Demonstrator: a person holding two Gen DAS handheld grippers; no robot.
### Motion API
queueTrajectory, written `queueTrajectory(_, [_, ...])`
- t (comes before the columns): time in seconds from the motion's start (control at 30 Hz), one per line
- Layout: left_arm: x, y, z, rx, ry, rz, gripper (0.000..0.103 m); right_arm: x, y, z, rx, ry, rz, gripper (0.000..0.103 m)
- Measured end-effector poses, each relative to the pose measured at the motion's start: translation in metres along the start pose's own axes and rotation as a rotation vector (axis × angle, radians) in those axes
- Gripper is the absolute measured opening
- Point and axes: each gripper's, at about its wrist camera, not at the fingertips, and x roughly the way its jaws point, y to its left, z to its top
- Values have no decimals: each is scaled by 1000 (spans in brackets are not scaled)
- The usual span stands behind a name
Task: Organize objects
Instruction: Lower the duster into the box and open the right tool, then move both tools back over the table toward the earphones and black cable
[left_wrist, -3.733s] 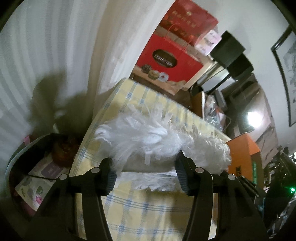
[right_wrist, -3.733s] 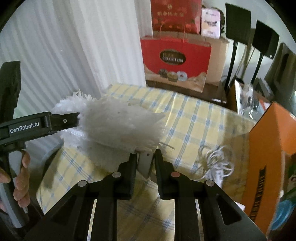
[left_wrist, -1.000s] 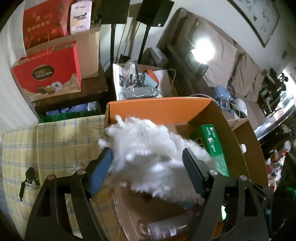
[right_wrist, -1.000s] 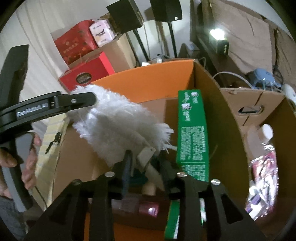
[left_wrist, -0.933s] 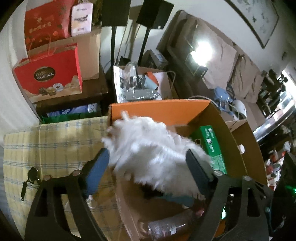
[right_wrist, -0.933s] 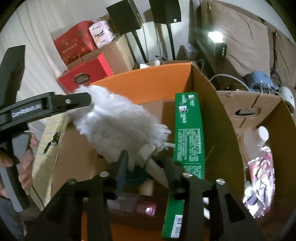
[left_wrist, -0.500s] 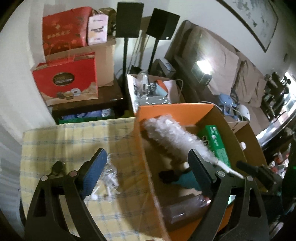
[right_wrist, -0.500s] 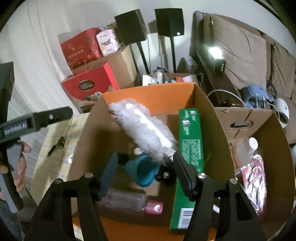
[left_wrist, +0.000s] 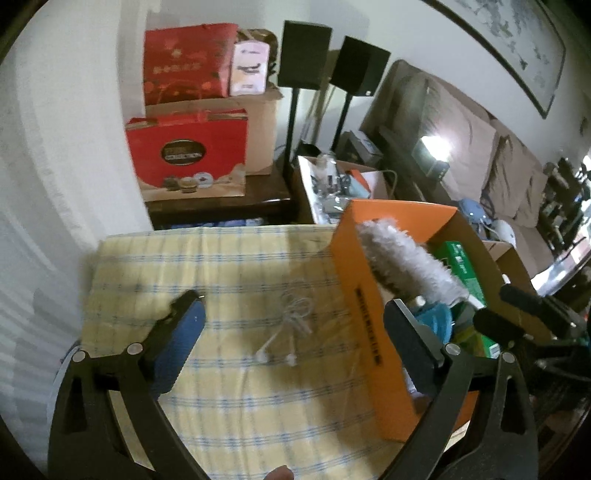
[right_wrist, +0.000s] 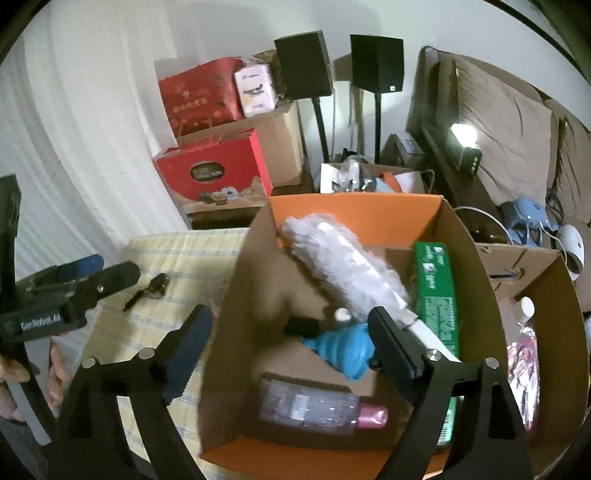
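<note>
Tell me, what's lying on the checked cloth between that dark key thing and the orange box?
In the left wrist view, a tangled white earphone cable lies on the cloth, between the key's side and the orange box.

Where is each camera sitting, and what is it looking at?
Left wrist view: sits on the left gripper, looks down at the checked tablecloth and white earphones; its open jaws show.
Right wrist view: sits on the right gripper, looks into the orange box; open jaws and a hand show.
Both see the white duster in the box.
</note>
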Motion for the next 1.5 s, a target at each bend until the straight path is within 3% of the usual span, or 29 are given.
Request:
queueTrajectory(0.13, [-12,18,-7,-8,-17,-4,97,1,13,3,1,0,16,103])
queueTrajectory(0.33, [-27,39,-15,8,-36,24,97,2,35,5,-19,-1,37,103])
queueTrajectory(0.7, [-41,94,-28,-54,-38,48,97,13,77,5,-66,9,78,103])
queueTrajectory(1.07, [-30,136,-41,-80,-11,85,97,42,112,7,-95,44,105,103])
queueTrajectory(1.5, [22,164,-53,-87,63,75,90,91,127,4,-58,112,127,102])
